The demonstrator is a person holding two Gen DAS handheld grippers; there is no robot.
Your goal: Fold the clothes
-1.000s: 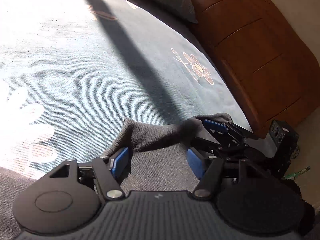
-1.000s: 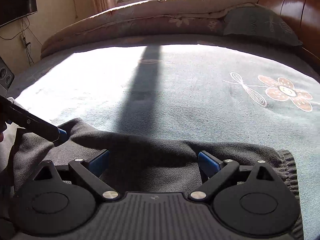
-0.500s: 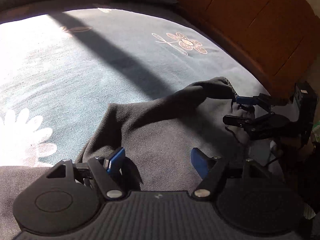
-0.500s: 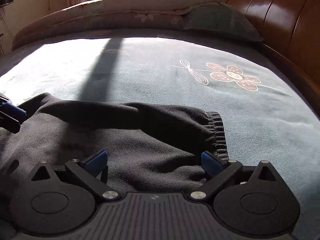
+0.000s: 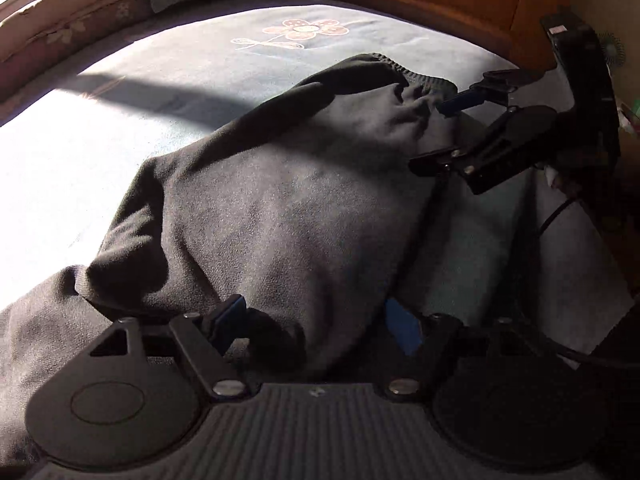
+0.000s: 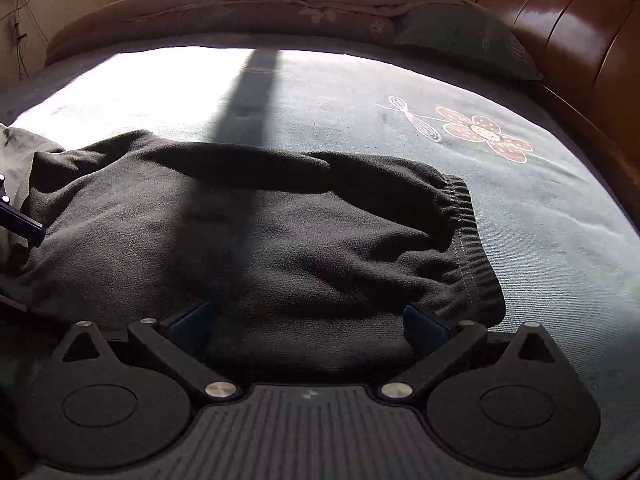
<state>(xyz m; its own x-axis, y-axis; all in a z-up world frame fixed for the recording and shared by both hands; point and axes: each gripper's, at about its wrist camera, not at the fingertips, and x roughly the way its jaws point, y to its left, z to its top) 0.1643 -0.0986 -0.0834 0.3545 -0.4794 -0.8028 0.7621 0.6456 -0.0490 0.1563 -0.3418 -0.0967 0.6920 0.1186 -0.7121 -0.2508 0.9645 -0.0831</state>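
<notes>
— What does the garment look like?
— A dark grey fleece garment (image 6: 280, 240) lies in a loose, bunched heap on the bed (image 6: 540, 220). Its ribbed elastic band (image 6: 468, 224) sits at the right end, gathered and puckered, with a stitched seam just beside it.
— And the claws?
— The left claw (image 5: 316, 320) has its blue pads spread apart, fabric bulging between them. The right claw (image 6: 308, 320) is spread wide too, the cloth's near edge lying between its pads.
— The bed itself?
— A blue-grey cover with an embroidered flower (image 6: 484, 136), half in bright sun, with one dark shadow band across it. A folded quilt (image 6: 260, 4) and a pillow (image 6: 464, 40) lie at the far side, beside a glossy wooden headboard (image 6: 580, 48).
</notes>
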